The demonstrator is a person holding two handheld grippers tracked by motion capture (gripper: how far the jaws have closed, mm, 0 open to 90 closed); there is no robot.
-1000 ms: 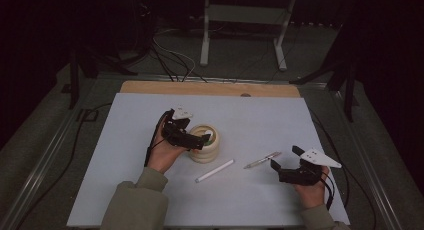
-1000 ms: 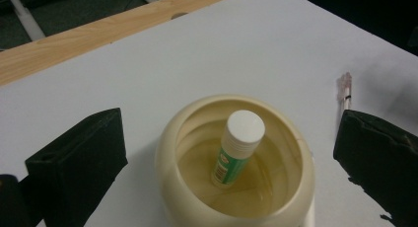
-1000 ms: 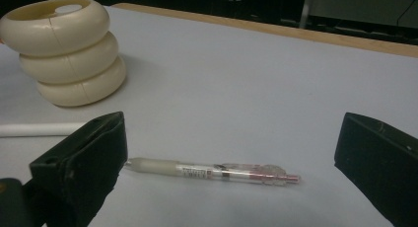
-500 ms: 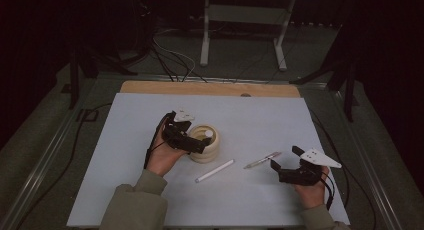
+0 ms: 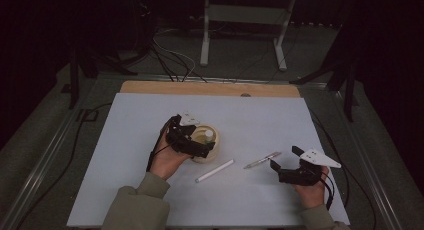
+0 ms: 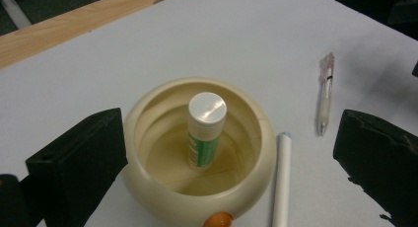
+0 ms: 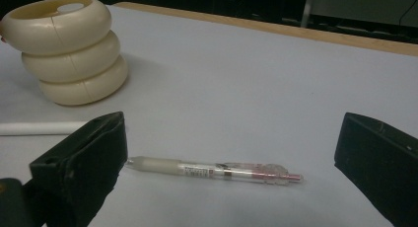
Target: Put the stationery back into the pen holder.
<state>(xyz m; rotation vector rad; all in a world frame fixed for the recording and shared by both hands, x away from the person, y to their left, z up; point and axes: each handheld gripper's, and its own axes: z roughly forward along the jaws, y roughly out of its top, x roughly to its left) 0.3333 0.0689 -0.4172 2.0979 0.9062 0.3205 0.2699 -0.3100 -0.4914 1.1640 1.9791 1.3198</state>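
Note:
A cream ribbed cup (image 5: 206, 144) (image 6: 197, 153) (image 7: 69, 49) stands mid-table with a green-and-white glue stick (image 6: 204, 131) (image 5: 208, 134) upright inside it. My left gripper (image 5: 197, 145) (image 6: 226, 158) hovers over the cup, open, its jaws wide on either side of the rim and holding nothing. A white marker (image 5: 214, 171) (image 6: 282, 180) (image 7: 42, 128) lies just right of the cup. A clear pen (image 5: 262, 160) (image 7: 217, 170) (image 6: 324, 101) lies further right. My right gripper (image 5: 284, 165) (image 7: 226, 172) is open, low over the table, its jaws straddling the pen without touching it.
The white tabletop (image 5: 120, 140) ends in a wooden strip (image 5: 210, 88) at the far edge. Behind it are cables and a metal stand (image 5: 245, 20) on the dark floor. Both sleeves come in from the bottom edge.
The left gripper has shifted slightly right and further over the cup. The right gripper has barely moved.

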